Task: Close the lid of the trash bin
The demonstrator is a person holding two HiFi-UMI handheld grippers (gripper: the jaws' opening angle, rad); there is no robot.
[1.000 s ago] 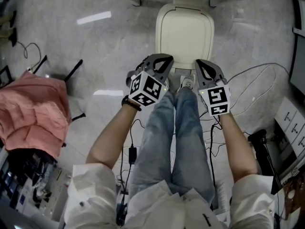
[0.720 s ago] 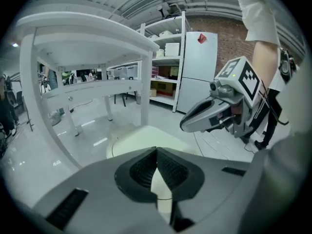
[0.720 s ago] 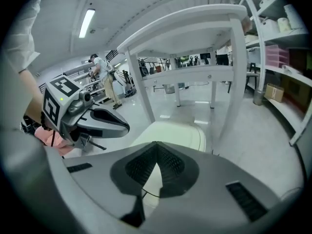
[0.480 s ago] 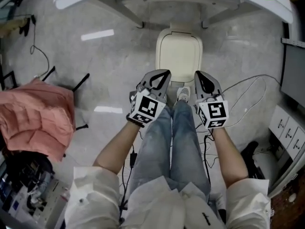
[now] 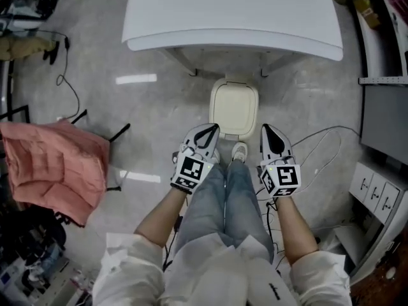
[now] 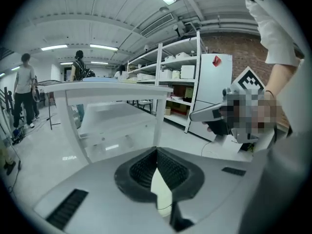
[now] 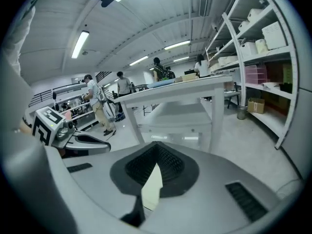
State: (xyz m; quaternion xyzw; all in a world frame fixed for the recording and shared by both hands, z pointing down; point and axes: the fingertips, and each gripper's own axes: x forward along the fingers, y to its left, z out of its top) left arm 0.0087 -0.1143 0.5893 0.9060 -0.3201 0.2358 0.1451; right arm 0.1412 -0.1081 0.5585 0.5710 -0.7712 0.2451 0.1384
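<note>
The trash bin stands on the floor in front of a white table, its cream lid lying flat and closed. In the head view my left gripper and right gripper are held side by side above the person's knees, nearer than the bin and well above it, one to each side. Both are shut with nothing between the jaws. In the left gripper view the left gripper points at the table leg, and a cream sliver of the bin shows below its jaws. The right gripper shows the same, with the bin below.
A pink cloth lies over a stand at the left. Cables trail on the floor at the right, next to white cabinets. The person's shoe is at the bin's near edge. Shelving and people stand further off.
Both grippers and the head camera have risen away from the bin, which looks smaller now. The white table has come fully into view. Both grippers stayed shut.
</note>
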